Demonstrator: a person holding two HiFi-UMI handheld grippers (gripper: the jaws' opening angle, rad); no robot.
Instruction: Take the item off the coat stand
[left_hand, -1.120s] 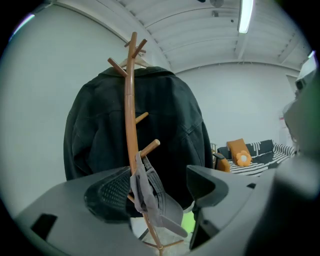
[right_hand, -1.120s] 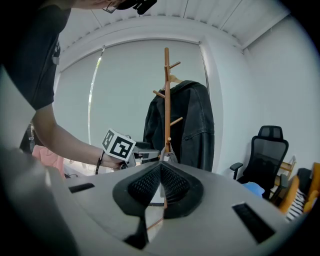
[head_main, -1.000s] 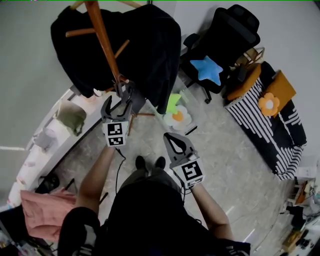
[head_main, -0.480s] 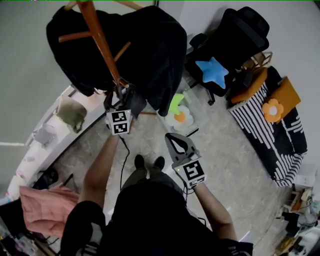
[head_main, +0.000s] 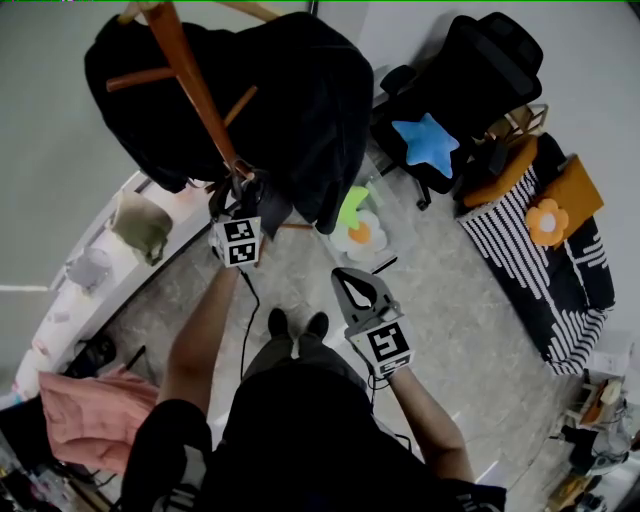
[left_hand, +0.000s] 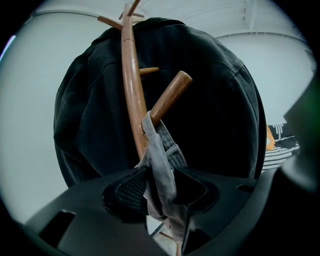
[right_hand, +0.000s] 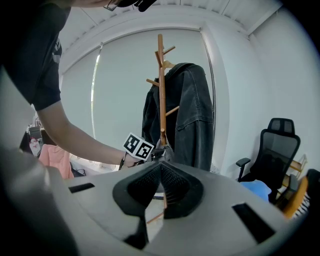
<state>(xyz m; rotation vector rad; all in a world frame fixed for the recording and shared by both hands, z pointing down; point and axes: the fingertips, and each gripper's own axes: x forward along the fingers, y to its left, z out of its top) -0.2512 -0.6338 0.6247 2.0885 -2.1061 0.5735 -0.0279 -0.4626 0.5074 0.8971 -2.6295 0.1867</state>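
A wooden coat stand (head_main: 190, 85) carries a black jacket (head_main: 300, 100) on its upper pegs. From a lower peg (left_hand: 170, 95) hangs a small grey cloth item (left_hand: 159, 165). My left gripper (head_main: 240, 205) is raised to that peg, and its jaws are closing with the grey cloth (head_main: 264, 205) between them; both pads (left_hand: 131, 189) touch the fabric. My right gripper (head_main: 355, 285) hangs lower, near my body, shut with nothing in it. In the right gripper view the stand (right_hand: 161, 85) and jacket (right_hand: 192, 115) rise beyond its closed tips (right_hand: 160, 167).
A black office chair (head_main: 470, 70) with a blue star cushion (head_main: 425, 140) stands at the right, beside a striped sofa (head_main: 545, 240). A flower cushion (head_main: 358, 232) lies at the stand's foot. A white shelf (head_main: 110, 280) runs along the left; pink cloth (head_main: 85, 415) lies below.
My left gripper has gone up to the stand's lower peg and its wide jaws have drawn in round the grey cloth. The right gripper has stayed where it was.
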